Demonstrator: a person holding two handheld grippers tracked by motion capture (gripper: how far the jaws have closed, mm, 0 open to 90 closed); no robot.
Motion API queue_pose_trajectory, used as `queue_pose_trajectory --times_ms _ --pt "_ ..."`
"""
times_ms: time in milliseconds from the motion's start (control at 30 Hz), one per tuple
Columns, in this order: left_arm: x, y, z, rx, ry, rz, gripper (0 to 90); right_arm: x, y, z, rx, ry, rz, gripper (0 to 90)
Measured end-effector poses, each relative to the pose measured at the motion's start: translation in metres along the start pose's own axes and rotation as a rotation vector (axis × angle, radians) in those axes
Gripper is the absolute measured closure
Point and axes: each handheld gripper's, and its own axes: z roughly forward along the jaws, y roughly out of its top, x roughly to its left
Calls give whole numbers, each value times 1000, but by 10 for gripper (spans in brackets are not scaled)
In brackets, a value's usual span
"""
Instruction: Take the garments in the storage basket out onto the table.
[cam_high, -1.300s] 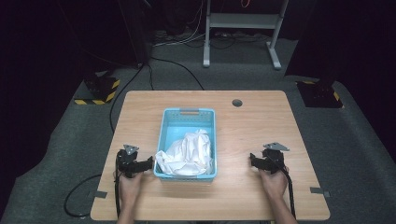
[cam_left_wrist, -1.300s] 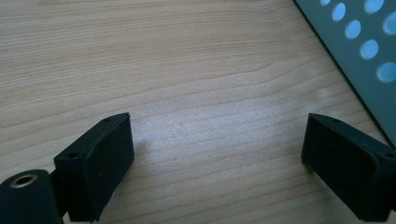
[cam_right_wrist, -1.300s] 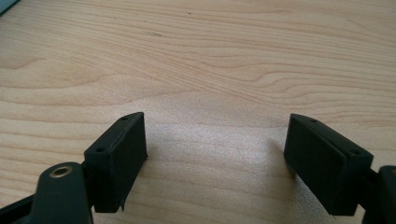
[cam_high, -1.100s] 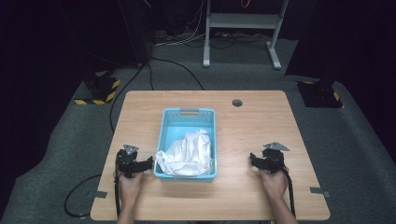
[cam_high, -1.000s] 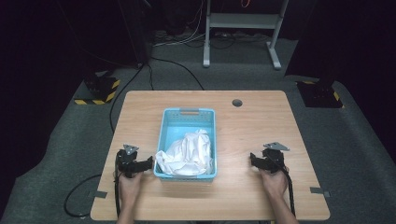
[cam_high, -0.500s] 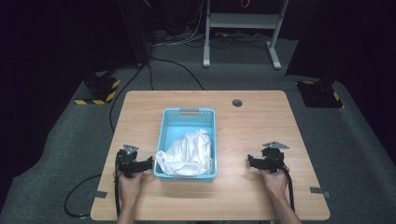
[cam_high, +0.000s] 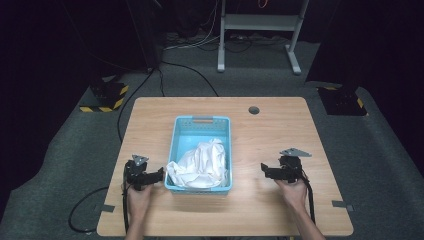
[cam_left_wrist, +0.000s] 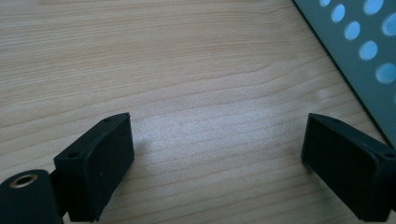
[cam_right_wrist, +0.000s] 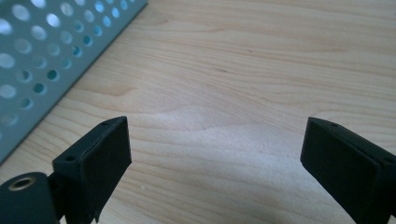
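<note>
White cloth (cam_high: 201, 164) heaped in blue basket (cam_high: 186, 131), mid-table (cam_high: 280, 125) — both claws apart from it.

Left claw (cam_high: 161, 174) released, empty; right claw (cam_high: 263, 169) has just been opening, nothing between its jaws. Risk — a claw snagging the basket rim instead of cloth and dragging it. No readable labels.
</note>
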Motion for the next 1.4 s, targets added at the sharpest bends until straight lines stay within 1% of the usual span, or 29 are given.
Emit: queue_pose_trajectory --times_ms 167,367,400,433,500,633,700,900,1400 --pt "0 0 0 1 1 1 94 6 8 -4 -32 31 -4 92" --pt "0 0 0 2 4 4 94 14 19 -9 -67 84 -12 96" --pt "0 0 0 2 4 4 94 14 19 -9 -67 84 -12 96" --pt "-1 0 0 2 4 4 94 17 23 -11 -85 100 -16 97" --pt "-1 0 0 3 5 6 94 19 26 -13 -101 113 -17 98" --pt "-1 0 0 3 6 6 94 25 33 -15 -122 144 -18 95" --pt "-1 0 0 3 6 6 94 27 37 -16 -123 157 -19 94" --pt "-1 0 0 2 7 5 97 35 46 -18 -128 183 -40 87" --pt "-1 0 0 2 7 5 97 55 60 -14 -118 214 -80 90"
